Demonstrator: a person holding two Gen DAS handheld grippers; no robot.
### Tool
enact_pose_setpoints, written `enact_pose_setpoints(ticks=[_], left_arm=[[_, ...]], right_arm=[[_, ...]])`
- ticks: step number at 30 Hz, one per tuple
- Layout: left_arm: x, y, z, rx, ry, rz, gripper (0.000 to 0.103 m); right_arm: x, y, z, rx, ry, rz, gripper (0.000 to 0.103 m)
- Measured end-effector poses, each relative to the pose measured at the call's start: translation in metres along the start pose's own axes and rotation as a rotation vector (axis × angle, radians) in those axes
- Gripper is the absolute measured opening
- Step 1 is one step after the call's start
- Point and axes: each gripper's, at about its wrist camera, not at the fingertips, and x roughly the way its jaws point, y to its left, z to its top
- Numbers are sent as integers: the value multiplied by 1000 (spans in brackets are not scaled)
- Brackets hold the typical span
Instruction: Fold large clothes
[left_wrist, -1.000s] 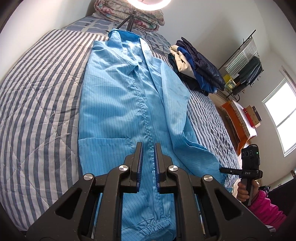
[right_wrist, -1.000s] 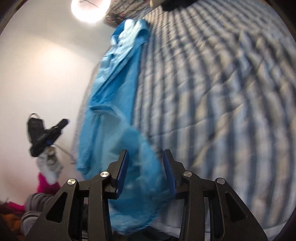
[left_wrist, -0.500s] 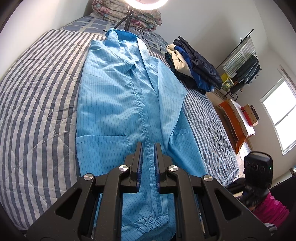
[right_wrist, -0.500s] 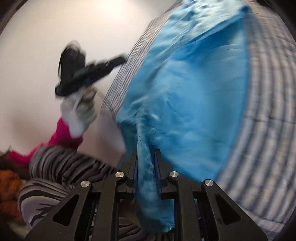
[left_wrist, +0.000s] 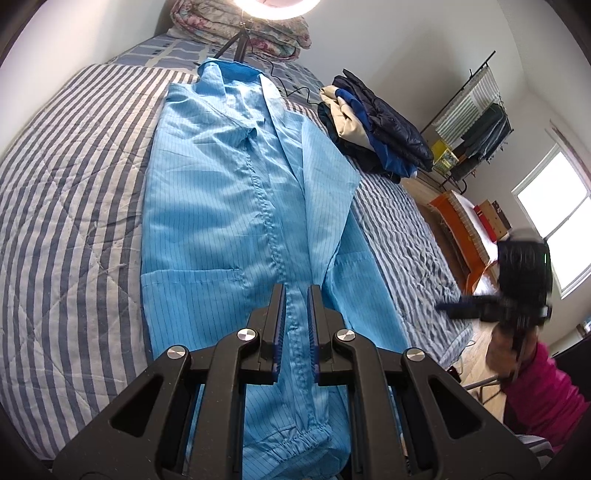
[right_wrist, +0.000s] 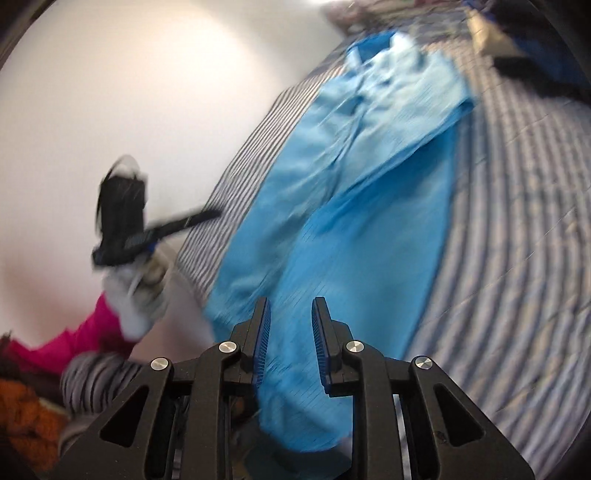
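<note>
the light blue coverall (left_wrist: 229, 206) lies lengthwise on the striped bed (left_wrist: 66, 221). the left tongs (left_wrist: 295, 325) are nearly together, gripping nothing. the right tongs (right_wrist: 291, 343) are opening, blue fabric between them, unpinched.

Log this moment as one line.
stage: folding blue garment on bed | left gripper: shut, above garment | right gripper: jaws opening, garment between

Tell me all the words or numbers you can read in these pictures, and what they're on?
None can be read.
Blue garment: plain, only thin stripes.
Right claw: too blurred to show any lettering.
Boxes by the window: too small to show print.
Right wrist view: wholly blurred.
</note>
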Motion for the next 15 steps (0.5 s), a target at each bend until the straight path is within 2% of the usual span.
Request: enact_pose_setpoints(ticks=[2,3,4,5,6,11,15], left_arm=[[1,0,1,17,-1,14,8],[2,0,2,21,-1,19,11],[2,1,2,25,-1,22,18],[2,3,3,25,-4,27,27],[2,5,4,26,-9,30,30],[3,14,10,46,-12,71,31],[5,21,15,85,-15,140,34]], right_arm=[[-9,-10,16,16,-51,-40,41],[-14,-17,25,26,-86,-55,44],[-19,-20,33,33,-110,-60,46],[-26,-32,42,50,-131,-70,46],[-28,-37,47,63,-143,-78,46],[-29,-81,88,173,-221,-128,46],[-23,-111,112,247,-259,-154,46]])
